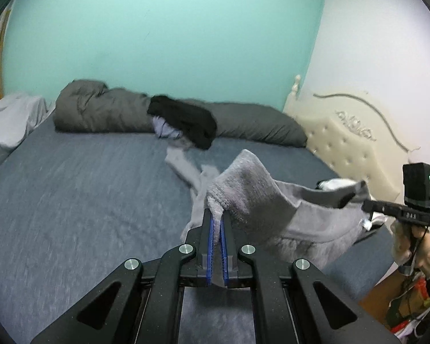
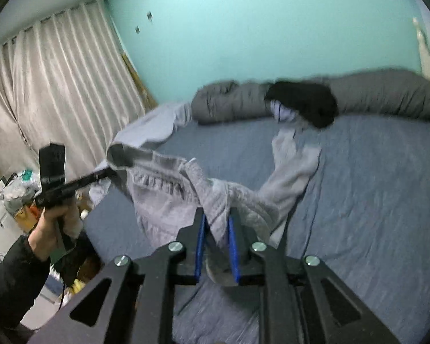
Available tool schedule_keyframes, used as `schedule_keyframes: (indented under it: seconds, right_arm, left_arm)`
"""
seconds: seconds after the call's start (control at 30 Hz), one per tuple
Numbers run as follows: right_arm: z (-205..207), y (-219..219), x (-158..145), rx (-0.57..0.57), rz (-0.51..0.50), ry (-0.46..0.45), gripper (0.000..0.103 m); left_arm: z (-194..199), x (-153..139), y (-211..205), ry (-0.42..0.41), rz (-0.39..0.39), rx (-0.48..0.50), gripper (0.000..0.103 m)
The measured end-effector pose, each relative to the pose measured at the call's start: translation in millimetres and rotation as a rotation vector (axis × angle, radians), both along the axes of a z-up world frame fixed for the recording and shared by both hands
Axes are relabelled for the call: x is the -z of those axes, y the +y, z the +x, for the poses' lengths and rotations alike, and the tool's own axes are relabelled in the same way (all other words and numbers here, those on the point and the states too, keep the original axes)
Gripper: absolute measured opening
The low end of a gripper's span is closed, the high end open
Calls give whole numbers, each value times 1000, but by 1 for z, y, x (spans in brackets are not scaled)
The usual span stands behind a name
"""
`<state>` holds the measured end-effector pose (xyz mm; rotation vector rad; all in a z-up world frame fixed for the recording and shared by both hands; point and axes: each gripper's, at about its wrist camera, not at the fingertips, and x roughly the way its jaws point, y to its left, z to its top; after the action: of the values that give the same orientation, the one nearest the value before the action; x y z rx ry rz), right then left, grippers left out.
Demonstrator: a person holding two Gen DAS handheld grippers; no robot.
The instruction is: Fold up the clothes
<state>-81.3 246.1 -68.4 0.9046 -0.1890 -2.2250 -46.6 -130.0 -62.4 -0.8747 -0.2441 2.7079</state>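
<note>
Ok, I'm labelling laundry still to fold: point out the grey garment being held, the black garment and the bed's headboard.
grey garment [image 1: 261,209], left wrist view, on the fleecy inside by the waistband.
black garment [image 1: 186,121], left wrist view, on its middle, atop the rolled duvet.
headboard [image 1: 347,140], left wrist view, on the tufted cream panel.

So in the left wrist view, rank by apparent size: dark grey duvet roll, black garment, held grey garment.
1. Dark grey duvet roll
2. Held grey garment, though nearness to the camera inflates it
3. Black garment

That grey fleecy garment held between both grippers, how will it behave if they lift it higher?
The grey garment likely stays floppy: it sags between the left gripper and right gripper. Its trailing leg would probably drag across the bed.
</note>
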Motion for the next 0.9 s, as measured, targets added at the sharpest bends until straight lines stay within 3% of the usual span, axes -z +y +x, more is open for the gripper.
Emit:
schedule_keyframes:
  seconds: [0.2,0.4,0.47,0.53,0.57,0.9]
  right_arm:
    - [10,-14,73,-13,51,-130,20]
    - [6,-19,122,33,194,-209,29]
    - [7,-23,131,21,228,-218,32]
    - [13,-26,132,2,243,-214,51]
    - [13,-28,133,-5,255,-208,54]
    - [-6,-60,147,-86,384,-145,59]
  left_arm:
    - [3,57,-18,-104,3,-25,4]
    - [-5,98,-14,-171,-11,-9,4]
    - [-8,105,-12,-182,-10,-10,4]
    - [-12,110,-10,-188,-9,-8,4]
    - [-13,110,-10,-188,-8,-6,4]
    - [-25,116,-9,-192,-1,9,4]
